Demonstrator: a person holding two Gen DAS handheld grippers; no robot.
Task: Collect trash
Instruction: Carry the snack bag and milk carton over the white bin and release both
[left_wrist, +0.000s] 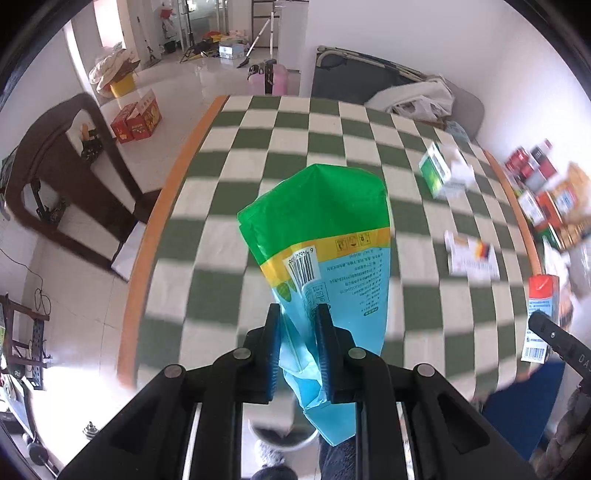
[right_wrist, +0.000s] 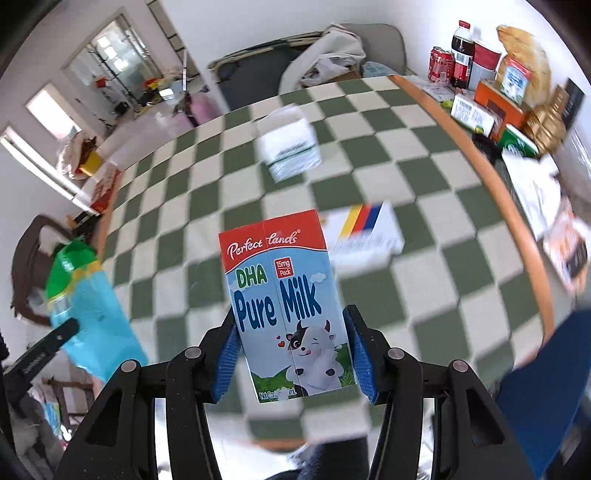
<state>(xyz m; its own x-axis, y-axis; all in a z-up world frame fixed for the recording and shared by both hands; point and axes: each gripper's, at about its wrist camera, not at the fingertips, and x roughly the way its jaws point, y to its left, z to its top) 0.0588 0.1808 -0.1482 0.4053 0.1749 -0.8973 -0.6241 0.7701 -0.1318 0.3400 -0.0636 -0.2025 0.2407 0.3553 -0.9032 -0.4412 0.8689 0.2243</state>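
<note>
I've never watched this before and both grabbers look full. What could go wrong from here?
The left gripper pinches only the crumpled lower end of the green and blue bag, so it might slip free. The right gripper clamps the milk carton near its bottom; a tall carton could tilt. With both full, the boxes left on the checkered table must wait.

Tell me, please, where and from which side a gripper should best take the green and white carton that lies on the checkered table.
Probably across its two long side faces, coming from above. The green and white carton seems to lie flat on the checkered table, so its narrow width would fit between the fingers. Motion blur hides its exact edges. Both grippers are occupied: left gripper holds the snack bag, right gripper the milk carton.
</note>
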